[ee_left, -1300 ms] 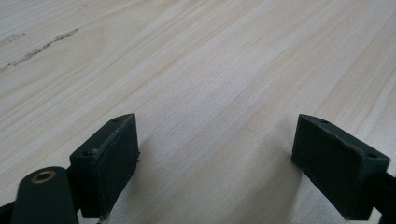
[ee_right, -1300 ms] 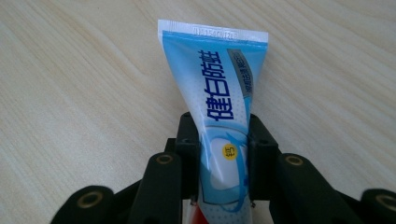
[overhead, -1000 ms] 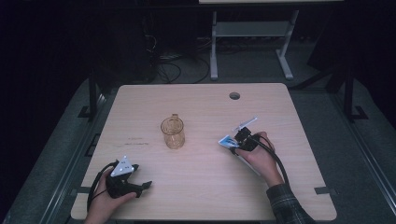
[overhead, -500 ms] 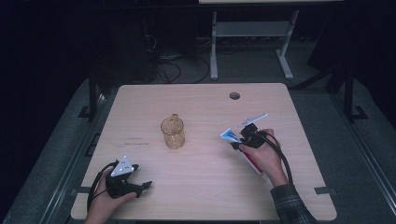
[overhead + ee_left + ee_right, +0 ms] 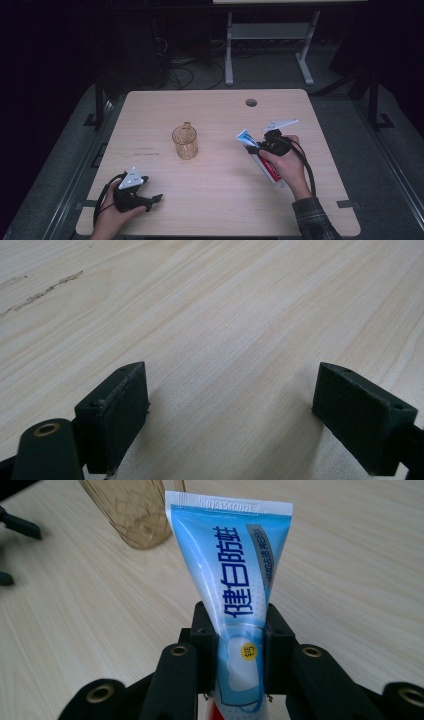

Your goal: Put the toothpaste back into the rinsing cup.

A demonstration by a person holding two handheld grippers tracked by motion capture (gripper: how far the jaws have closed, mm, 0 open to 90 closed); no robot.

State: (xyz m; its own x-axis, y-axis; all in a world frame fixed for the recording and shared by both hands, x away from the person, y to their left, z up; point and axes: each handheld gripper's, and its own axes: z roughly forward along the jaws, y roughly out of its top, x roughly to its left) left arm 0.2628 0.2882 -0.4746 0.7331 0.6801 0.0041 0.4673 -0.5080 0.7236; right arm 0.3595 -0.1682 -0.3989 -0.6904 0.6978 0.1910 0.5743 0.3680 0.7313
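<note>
Pinching the toothpaste tube (image 5: 235, 595) between its jaws, your right gripper (image 5: 257, 149) has it tilted up off the table (image 5: 220, 200), crimped end aimed at the amber glass mug (image 5: 185, 141) nearby. Your left gripper (image 5: 232, 415) sits low at the near edge, jaws spread wide with just bare wood between them.

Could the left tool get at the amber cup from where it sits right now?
Probably yes. The left tool rests open and holding nothing near the table's front left edge, and only bare wood lies between it and the amber cup. The right tool, shut on the toothpaste tube, stays off to the side.
</note>
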